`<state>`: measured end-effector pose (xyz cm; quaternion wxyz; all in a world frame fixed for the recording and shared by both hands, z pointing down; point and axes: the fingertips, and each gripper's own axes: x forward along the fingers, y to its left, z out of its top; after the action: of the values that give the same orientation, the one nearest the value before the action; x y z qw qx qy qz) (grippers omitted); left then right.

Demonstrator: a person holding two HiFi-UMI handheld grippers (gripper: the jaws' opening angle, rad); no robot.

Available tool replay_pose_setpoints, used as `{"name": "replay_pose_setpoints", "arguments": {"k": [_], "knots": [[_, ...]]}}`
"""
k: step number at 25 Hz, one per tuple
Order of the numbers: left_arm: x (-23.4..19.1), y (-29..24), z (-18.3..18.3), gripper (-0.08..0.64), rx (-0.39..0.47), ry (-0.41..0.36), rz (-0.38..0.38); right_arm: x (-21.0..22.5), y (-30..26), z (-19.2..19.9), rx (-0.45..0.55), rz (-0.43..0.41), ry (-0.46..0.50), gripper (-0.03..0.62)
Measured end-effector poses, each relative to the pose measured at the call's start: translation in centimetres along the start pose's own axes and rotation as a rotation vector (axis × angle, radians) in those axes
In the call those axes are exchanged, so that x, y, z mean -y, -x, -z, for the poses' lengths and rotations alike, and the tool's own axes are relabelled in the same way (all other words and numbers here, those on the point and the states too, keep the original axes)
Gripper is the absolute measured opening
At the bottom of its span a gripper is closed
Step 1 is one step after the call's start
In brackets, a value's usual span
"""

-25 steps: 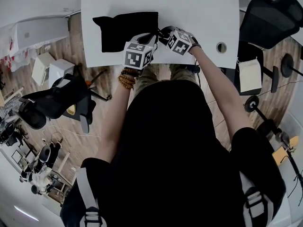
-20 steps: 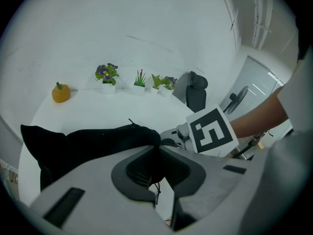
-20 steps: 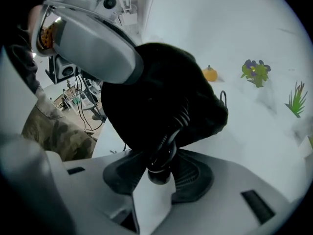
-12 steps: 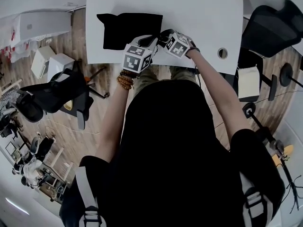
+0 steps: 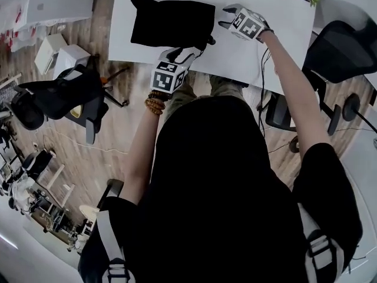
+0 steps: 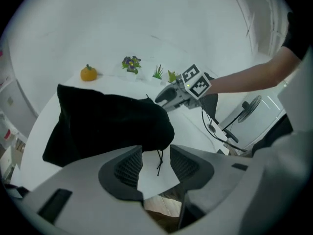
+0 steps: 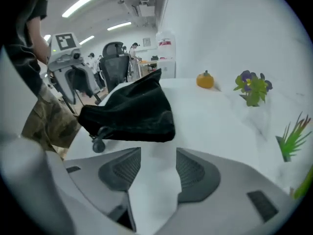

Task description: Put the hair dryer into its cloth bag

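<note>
Cloth bag (image 5: 171, 22), bulging, dryer presumably inside, near front edge of white table (image 5: 265, 46); left gripper (image 5: 184, 53) and right gripper (image 7: 158, 170) just opened, holding nothing; loose drawstring (image 6: 159, 161) between left jaws, so mouth liable to slacken, spilling dryer.

Overhead, we look steeply down on the black cloth bag (image 5: 171, 22). Our left gripper view faces it closely from its near side, our right gripper view from its right. All three share it.
</note>
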<state>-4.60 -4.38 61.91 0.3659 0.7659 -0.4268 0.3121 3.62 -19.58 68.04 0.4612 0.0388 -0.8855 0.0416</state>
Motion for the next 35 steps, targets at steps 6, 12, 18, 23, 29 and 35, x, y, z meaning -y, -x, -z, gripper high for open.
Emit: {"name": "replay_pose_setpoints", "arguments": {"k": [6, 12, 18, 23, 29, 35], "knots": [[1.4, -4.7, 2.9, 0.212, -0.088, 0.034, -0.021, 3.0, -2.5, -3.0, 0.008, 0.093, 0.119, 0.232], [-0.8, -8.3, 2.0, 0.136, -0.037, 0.117, -0.134, 1.1, -3.6, -4.7, 0.028, 0.063, 0.319, 0.040], [-1.6, -7.1, 3.9, 0.041, -0.104, -0.001, -0.154, -0.4, -0.2, -0.6, -0.020, 0.066, 0.202, 0.037], [-2.6, -5.0, 6.1, 0.041, -0.152, -0.032, -0.157, -5.8, 1.9, 3.6, -0.064, 0.051, 0.150, 0.037], [-3.9, -3.4, 7.5, 0.041, -0.141, -0.161, -0.151, -12.7, 2.2, 5.2, -0.083, 0.074, 0.015, 0.037], [-4.7, -1.8, 8.4, 0.043, -0.115, -0.224, -0.161, -16.9, 2.7, 4.2, -0.013, 0.098, -0.198, 0.051]]}}
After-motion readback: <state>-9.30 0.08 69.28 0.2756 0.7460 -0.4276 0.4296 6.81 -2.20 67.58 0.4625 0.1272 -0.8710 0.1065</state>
